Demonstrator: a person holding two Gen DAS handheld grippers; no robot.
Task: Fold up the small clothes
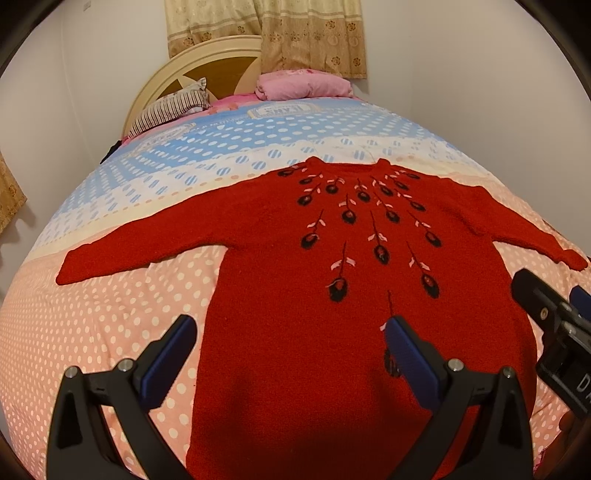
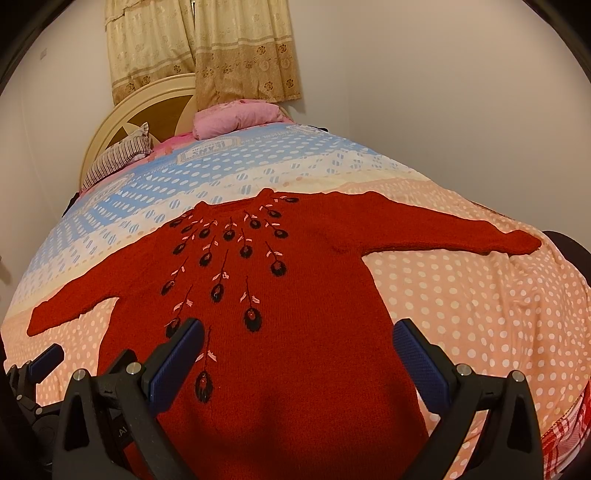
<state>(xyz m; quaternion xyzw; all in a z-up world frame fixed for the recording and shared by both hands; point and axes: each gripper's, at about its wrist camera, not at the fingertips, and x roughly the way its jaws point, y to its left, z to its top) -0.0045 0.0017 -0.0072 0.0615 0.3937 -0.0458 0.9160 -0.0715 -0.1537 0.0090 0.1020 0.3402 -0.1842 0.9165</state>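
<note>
A red knitted sweater (image 1: pixel 295 258) with black and pink flower embroidery lies flat on the bed, front up, both sleeves spread out, neck pointing away from me. It also shows in the right wrist view (image 2: pixel 295 314). My left gripper (image 1: pixel 291 332) is open and empty, above the sweater's lower left part. My right gripper (image 2: pixel 299 339) is open and empty, above the lower right part. The right gripper's body (image 1: pixel 554 325) shows at the right edge of the left wrist view. The left gripper's finger (image 2: pixel 44 360) shows at the left edge of the right wrist view.
The bed has a dotted pink, cream and blue cover (image 1: pixel 110 325). A striped pillow (image 1: pixel 170 107) and a pink pillow (image 1: pixel 303 85) lie by the headboard (image 1: pixel 207 66). Curtains (image 1: pixel 295 33) hang behind. White walls close in on both sides.
</note>
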